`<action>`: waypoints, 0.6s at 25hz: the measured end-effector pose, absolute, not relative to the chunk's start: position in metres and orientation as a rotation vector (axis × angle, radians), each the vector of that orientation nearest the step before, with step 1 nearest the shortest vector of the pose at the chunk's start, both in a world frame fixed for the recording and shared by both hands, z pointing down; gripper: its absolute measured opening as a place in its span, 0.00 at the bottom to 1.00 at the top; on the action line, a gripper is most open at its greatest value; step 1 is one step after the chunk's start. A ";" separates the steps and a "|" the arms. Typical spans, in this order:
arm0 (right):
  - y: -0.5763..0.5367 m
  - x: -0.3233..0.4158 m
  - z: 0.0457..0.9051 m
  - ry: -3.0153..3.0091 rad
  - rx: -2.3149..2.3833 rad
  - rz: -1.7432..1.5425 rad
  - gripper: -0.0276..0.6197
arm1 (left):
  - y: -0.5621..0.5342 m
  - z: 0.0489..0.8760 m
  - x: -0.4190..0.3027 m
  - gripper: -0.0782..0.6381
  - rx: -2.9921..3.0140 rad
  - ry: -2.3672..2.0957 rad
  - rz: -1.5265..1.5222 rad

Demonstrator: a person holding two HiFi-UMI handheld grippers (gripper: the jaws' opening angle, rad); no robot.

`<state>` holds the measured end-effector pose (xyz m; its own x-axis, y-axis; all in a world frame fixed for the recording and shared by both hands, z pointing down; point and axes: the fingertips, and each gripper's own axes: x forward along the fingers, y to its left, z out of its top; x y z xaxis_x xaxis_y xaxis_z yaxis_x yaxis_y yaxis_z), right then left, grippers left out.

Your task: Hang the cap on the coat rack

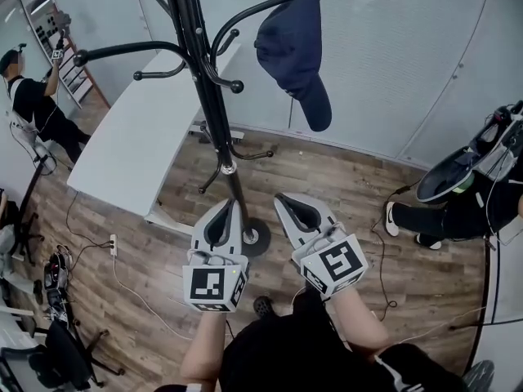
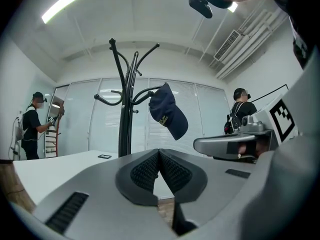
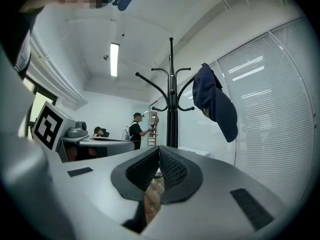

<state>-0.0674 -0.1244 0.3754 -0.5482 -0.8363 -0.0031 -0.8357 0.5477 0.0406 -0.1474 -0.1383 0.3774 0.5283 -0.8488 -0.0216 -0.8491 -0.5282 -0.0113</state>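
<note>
A dark blue cap (image 1: 296, 51) hangs from an upper hook of the black coat rack (image 1: 206, 80), brim pointing down. The cap (image 2: 167, 112) shows the same way in the left gripper view, and the cap (image 3: 214, 103) hangs right of the rack pole (image 3: 172, 114) in the right gripper view. My left gripper (image 1: 226, 211) and right gripper (image 1: 290, 207) are held low, side by side, well below the cap and near the rack's base (image 1: 255, 239). Both have their jaws pressed together with nothing between them.
A white table (image 1: 139, 137) stands left of the rack. One person (image 1: 37, 109) works at the far left by a shelf, another sits at the right (image 1: 458, 202). Cables and a power strip (image 1: 113, 245) lie on the wood floor. Frosted glass walls stand behind.
</note>
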 end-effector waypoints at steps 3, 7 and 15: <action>-0.121 -0.074 0.377 -2.752 1.462 -0.070 0.09 | -0.137 0.382 -0.149 0.13 -2.742 1.506 0.008; -0.119 -0.083 0.376 -2.764 1.438 -0.081 0.09 | -0.137 0.383 -0.155 0.13 -2.749 1.508 0.005; -0.120 -0.089 0.379 -2.760 1.429 -0.084 0.09 | -0.137 0.384 -0.160 0.13 -2.756 1.512 0.006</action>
<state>-0.0888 -0.1203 0.3785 -0.5771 -0.8166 0.0043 -0.8149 0.5762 0.0631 -0.1599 -0.1371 0.3840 0.5373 -0.8434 -0.0029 -0.8434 -0.5373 0.0033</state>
